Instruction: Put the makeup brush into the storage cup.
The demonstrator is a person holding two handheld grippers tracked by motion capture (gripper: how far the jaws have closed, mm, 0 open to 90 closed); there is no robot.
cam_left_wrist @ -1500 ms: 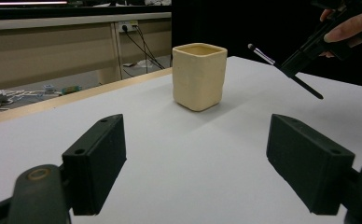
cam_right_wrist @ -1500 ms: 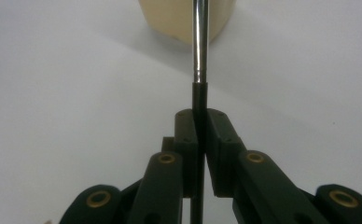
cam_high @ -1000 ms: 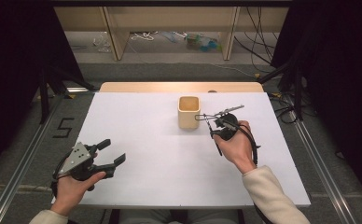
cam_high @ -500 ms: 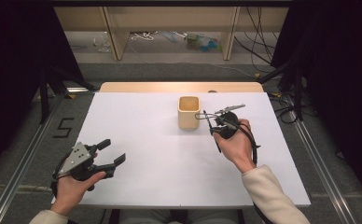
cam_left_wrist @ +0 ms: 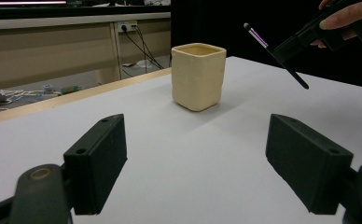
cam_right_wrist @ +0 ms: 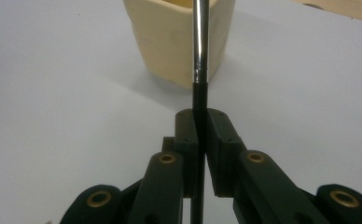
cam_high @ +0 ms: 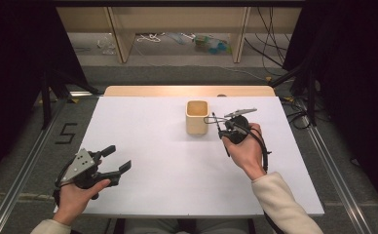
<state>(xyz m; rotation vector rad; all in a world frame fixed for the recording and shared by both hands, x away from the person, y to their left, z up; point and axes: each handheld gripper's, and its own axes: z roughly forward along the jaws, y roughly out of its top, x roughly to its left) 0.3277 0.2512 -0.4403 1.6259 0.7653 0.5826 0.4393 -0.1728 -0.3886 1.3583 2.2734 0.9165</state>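
Beside the cup (cam_high: 197, 117), my right gripper (cam_right_wrist: 200, 122) pinches a thin pen (cam_right_wrist: 199, 51) low down; it looks light, stiff and slippery. My left gripper (cam_high: 113, 160) stays spread.

A flat white rectangular table top (cam_high: 177, 165), edged at its far side by a pale wooden strip (cam_high: 187, 90), carries one cream square-sided ceramic cup (cam_high: 197, 117), standing upright.
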